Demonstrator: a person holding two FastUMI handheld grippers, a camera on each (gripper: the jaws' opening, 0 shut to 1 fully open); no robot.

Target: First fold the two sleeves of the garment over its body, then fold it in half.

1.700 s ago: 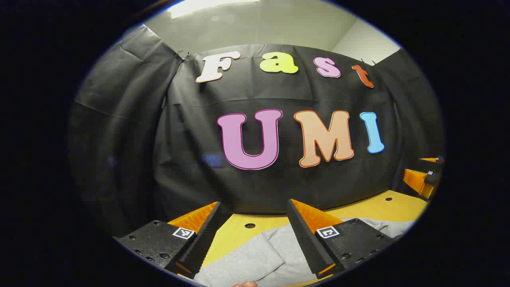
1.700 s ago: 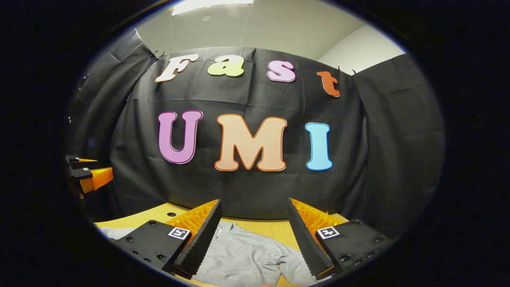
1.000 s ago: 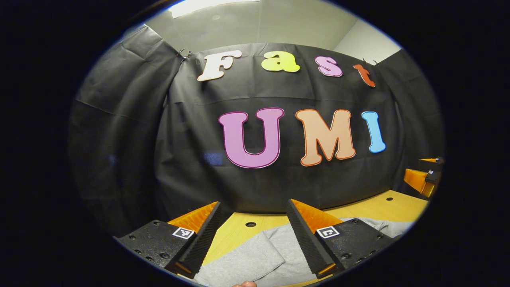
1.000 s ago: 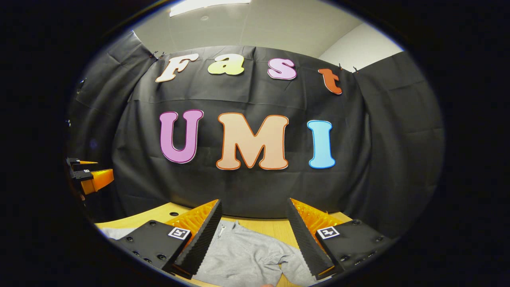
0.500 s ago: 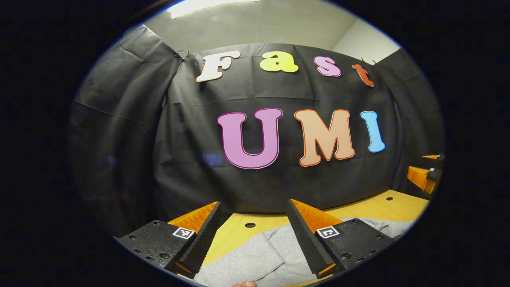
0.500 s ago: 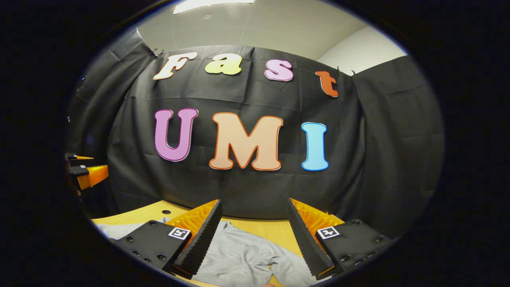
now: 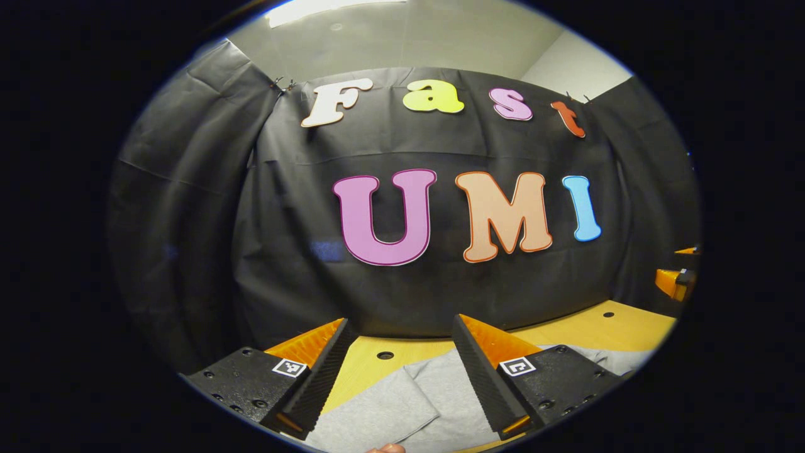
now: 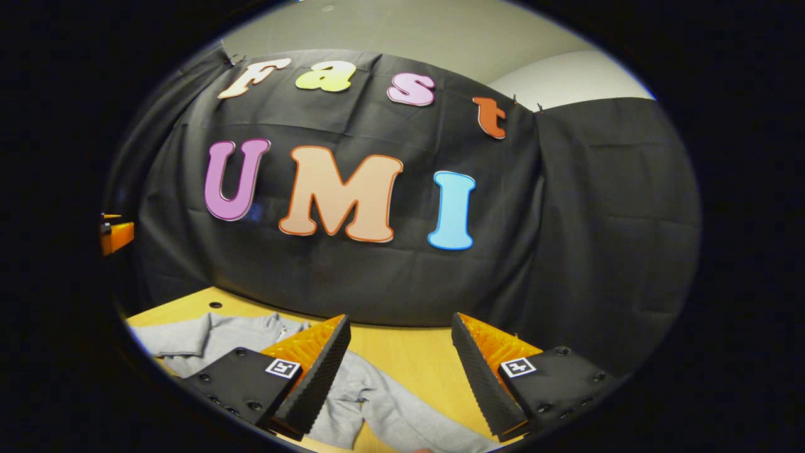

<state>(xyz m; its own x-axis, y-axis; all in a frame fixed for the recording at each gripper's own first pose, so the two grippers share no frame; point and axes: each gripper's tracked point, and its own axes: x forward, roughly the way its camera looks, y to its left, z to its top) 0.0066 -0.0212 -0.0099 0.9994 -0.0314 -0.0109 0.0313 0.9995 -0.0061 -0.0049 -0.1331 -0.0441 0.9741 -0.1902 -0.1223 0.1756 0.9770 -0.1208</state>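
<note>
A grey sweatshirt (image 7: 409, 402) lies flat on the yellow wooden table (image 7: 585, 330). In the left gripper view one of its sleeves lies between and below the fingers of my left gripper (image 7: 399, 327), which hangs open above it, holding nothing. In the right gripper view the sweatshirt (image 8: 207, 340) spreads to the lower left, and a sleeve (image 8: 402, 415) runs under my right gripper (image 8: 399, 324), also open and empty. The other gripper's fingers (image 7: 673, 280) peek in at the right edge of the left gripper view, and the left gripper's fingers (image 8: 116, 234) at the left edge of the right gripper view.
The black cloth wall (image 7: 440, 289) stands close behind the table's far edge. Small round holes (image 7: 385, 355) dot the tabletop. A fingertip (image 7: 387, 448) of the person shows at the bottom edge of the left gripper view.
The right gripper has swung to the right and tipped downward, so more of the table and the sweatshirt's body show at its left. The left gripper has turned slightly. Both stay open.
</note>
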